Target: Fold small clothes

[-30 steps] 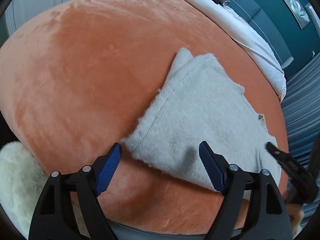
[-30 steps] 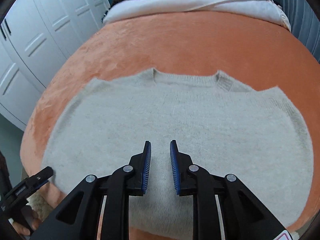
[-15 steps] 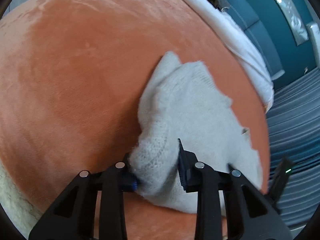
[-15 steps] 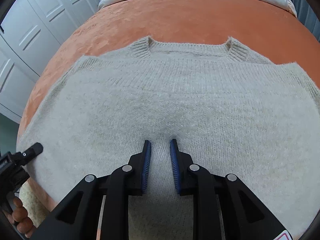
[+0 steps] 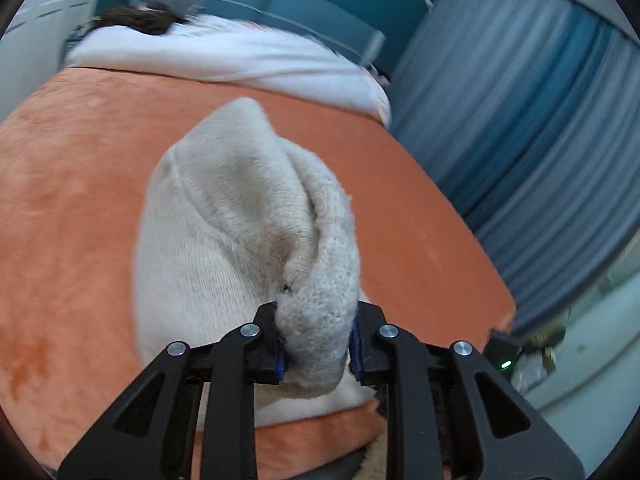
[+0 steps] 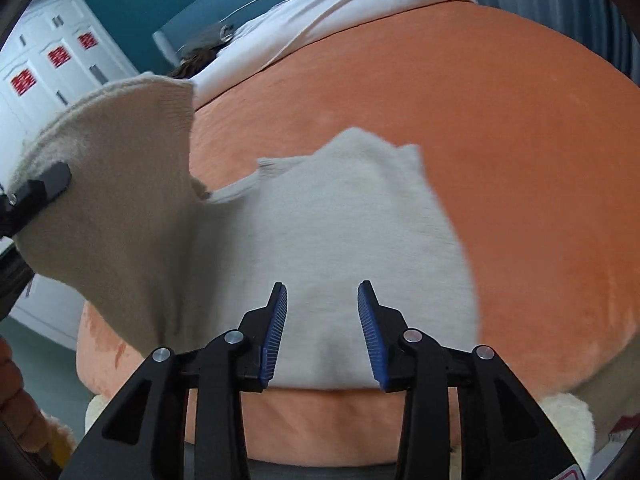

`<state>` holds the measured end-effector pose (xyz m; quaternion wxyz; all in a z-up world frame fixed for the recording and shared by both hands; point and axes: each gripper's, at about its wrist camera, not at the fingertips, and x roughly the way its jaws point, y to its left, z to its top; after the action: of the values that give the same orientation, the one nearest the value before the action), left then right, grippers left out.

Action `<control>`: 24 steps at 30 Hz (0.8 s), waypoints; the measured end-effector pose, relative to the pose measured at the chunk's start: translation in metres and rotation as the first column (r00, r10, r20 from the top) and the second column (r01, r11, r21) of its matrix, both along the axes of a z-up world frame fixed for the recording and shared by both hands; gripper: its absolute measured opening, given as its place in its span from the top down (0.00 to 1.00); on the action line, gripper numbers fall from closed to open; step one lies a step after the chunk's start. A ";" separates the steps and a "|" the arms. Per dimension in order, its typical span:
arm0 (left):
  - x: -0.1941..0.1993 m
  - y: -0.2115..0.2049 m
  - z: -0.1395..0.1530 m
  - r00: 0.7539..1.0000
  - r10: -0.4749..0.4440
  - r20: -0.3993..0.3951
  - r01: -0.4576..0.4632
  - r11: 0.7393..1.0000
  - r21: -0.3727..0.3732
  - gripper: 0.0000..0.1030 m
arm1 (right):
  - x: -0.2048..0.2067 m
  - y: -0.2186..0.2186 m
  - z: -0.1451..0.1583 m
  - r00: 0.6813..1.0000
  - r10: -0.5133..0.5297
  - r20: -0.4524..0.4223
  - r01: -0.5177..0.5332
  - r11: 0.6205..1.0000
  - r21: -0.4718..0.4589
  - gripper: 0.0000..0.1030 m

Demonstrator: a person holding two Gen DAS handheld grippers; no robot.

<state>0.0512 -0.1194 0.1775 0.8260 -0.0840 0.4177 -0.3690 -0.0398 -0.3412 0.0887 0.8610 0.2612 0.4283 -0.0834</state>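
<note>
A small cream knit sweater [image 6: 340, 232] lies on an orange blanket [image 6: 500, 120]. My left gripper [image 5: 316, 344] is shut on the sweater's left edge [image 5: 320, 300] and holds that side lifted off the blanket; the raised flap [image 6: 120, 200] hangs at the left of the right wrist view, with the left gripper's finger [image 6: 44, 184] on it. My right gripper [image 6: 322, 328] is open over the sweater's near hem, its jaws apart with nothing between them.
White bedding [image 5: 224, 56] and a dark-haired head [image 5: 136, 20] lie at the far end of the bed. Blue curtains [image 5: 540, 128] hang on the right. White cupboards [image 6: 52, 68] stand on the left. A fluffy cream rug [image 6: 568, 420] lies below the bed's near edge.
My left gripper closed on the sweater's left edge and lifted it up and inward. My right gripper went from nearly shut to open and pulled back toward the near hem.
</note>
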 end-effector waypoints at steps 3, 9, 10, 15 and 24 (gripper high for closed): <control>-0.016 -0.056 -0.044 0.996 -0.077 -0.051 0.082 0.993 0.091 0.77 | -0.040 -0.037 -0.003 0.995 -0.094 -0.014 0.094 0.995 0.014 0.62; -0.047 -0.058 -0.095 0.994 -0.064 -0.092 0.080 0.979 0.189 0.47 | -0.069 -0.055 0.002 0.994 -0.108 0.024 0.106 0.993 0.053 0.49; -0.051 -0.050 -0.090 0.996 -0.057 -0.061 0.068 0.977 0.201 0.31 | -0.068 -0.053 0.003 0.995 -0.095 0.036 0.092 0.993 0.070 0.43; -0.052 -0.001 -0.092 0.999 0.004 0.053 -0.023 0.934 0.356 0.18 | -0.038 -0.040 -0.002 0.998 -0.030 0.063 0.016 0.976 0.217 0.39; -0.044 0.048 -0.135 0.997 0.082 0.001 -0.073 0.883 0.463 0.18 | 0.023 0.004 -0.016 0.995 0.083 -0.046 -0.069 0.965 0.253 0.33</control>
<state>0.0068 -0.0718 0.0426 0.8324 0.0953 0.4975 -0.2249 -0.0168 -0.3371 0.0726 0.8111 0.3492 0.4693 -0.0027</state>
